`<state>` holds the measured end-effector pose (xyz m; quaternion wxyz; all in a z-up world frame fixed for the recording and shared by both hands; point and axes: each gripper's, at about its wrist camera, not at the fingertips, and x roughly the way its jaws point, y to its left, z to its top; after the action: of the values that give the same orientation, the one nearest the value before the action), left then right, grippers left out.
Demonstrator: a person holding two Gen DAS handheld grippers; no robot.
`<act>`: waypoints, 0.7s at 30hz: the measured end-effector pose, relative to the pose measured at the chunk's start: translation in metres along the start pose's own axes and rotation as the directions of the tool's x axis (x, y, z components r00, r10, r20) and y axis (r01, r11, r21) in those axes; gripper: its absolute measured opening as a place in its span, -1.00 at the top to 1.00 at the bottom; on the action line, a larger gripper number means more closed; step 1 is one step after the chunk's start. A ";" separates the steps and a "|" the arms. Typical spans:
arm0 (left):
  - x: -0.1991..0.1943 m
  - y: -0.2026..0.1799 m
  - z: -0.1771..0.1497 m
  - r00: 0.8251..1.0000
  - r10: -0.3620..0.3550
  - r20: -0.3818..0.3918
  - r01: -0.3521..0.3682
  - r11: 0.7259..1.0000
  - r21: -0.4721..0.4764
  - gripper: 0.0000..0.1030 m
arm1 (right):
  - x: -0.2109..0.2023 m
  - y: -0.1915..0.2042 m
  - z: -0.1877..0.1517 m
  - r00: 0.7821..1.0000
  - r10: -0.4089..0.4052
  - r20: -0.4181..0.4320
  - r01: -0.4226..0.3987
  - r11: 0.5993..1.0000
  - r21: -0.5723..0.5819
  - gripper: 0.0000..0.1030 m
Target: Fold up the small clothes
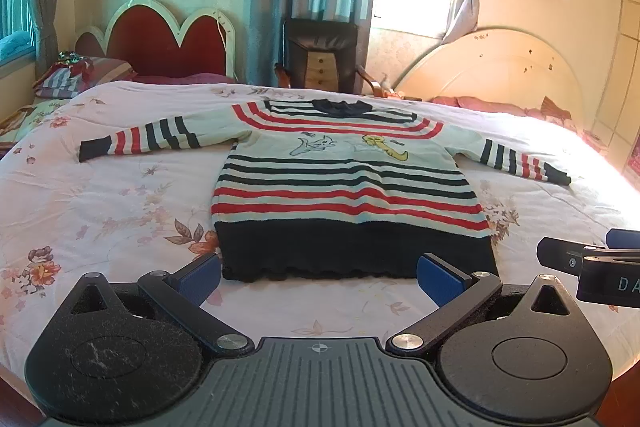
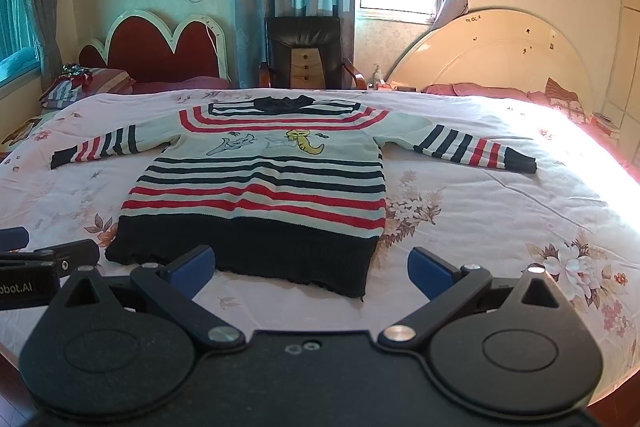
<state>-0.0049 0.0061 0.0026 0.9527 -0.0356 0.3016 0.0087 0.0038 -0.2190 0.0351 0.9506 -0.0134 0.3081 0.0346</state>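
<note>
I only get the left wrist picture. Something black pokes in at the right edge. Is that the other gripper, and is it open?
Observer: Yes, that is the right gripper. Its own camera shows the jaws spread wide with nothing held between them.
Operator: What is on the bed behind it? It blocks my picture there.
Observer: A big pale flower print on the quilt, to the right of the sweater.
</note>
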 end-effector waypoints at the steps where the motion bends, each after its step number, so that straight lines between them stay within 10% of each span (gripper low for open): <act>1: 0.000 0.000 0.000 1.000 0.000 0.000 0.000 1.000 0.001 -1.00 | 0.001 -0.001 0.000 1.000 0.000 0.000 0.000 1.000 0.002 -0.98; 21: 0.002 -0.002 -0.001 1.000 0.001 0.003 -0.001 1.000 0.003 -1.00 | 0.002 -0.001 0.000 1.000 0.000 -0.001 0.000 1.000 0.002 -0.98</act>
<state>-0.0039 0.0039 0.0008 0.9532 -0.0341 0.3003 0.0088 0.0053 -0.2196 0.0346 0.9506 -0.0127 0.3083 0.0342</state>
